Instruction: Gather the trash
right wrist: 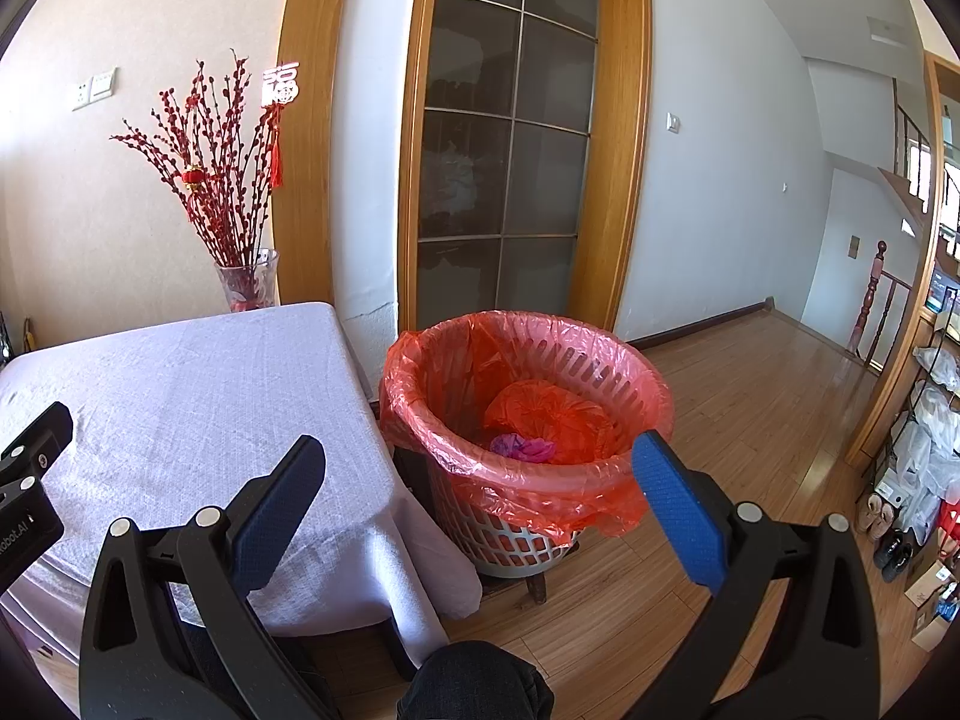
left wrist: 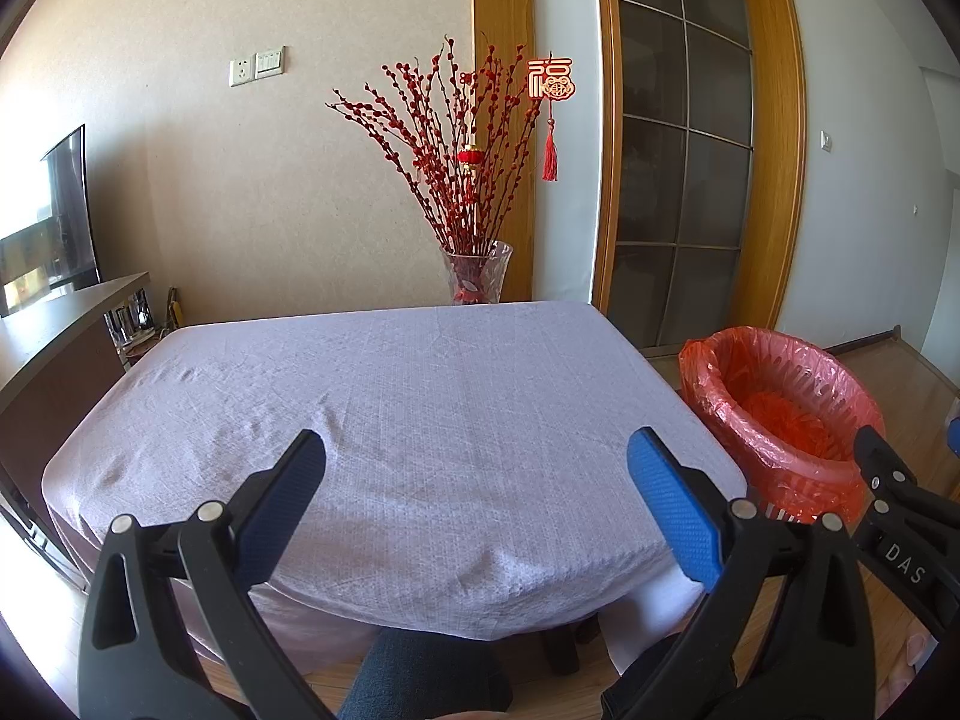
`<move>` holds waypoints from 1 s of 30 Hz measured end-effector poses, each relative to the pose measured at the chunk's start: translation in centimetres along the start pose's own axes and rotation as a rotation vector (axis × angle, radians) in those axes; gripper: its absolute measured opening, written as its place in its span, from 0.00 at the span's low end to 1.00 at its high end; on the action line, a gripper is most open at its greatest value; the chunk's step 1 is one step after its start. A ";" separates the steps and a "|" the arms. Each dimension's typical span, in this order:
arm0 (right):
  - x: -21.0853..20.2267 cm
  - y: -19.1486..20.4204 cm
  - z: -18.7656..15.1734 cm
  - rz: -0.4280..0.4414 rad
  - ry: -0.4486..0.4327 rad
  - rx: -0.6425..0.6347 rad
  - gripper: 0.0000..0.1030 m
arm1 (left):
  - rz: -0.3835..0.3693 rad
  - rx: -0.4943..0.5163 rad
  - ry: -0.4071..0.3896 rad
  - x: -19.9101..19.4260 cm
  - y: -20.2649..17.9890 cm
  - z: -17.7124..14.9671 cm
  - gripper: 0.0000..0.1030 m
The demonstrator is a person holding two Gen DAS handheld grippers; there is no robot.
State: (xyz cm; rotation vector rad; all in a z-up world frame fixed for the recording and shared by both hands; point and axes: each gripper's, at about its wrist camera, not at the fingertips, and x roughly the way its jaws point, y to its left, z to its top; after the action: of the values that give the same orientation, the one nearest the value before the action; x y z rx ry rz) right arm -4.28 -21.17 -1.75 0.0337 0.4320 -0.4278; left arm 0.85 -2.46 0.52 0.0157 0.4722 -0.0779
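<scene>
A waste basket (right wrist: 528,540) lined with a red plastic bag (right wrist: 456,360) stands on the floor right of the table; it also shows in the left wrist view (left wrist: 774,420). Inside lies a crumpled pink-purple piece of trash (right wrist: 522,449) on red plastic. My right gripper (right wrist: 477,450) is open and empty, held in front of the basket. My left gripper (left wrist: 477,450) is open and empty above the table's near edge. The table (left wrist: 390,396) has a lavender cloth with no trash visible on it.
A glass vase (left wrist: 477,273) of red branches stands at the table's far edge. A dark cabinet (left wrist: 54,360) with a TV is on the left. A glass door (right wrist: 504,150) is behind the basket. Shoes and boxes (right wrist: 900,540) line the right wall.
</scene>
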 end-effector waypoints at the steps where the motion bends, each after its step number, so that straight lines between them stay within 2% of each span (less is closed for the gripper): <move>1: 0.0 0.0 0.0 0.000 0.000 0.000 0.98 | -0.001 0.000 0.000 0.0 0.0 0.0 0.96; 30: -0.1 0.3 -0.2 0.001 0.002 -0.002 0.98 | -0.003 0.014 0.005 0.1 -0.3 0.0 0.96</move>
State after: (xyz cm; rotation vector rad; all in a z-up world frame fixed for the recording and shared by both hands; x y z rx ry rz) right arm -4.29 -20.82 -1.91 0.0329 0.4347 -0.4265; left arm 0.96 -2.78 0.46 0.0293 0.4769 -0.0843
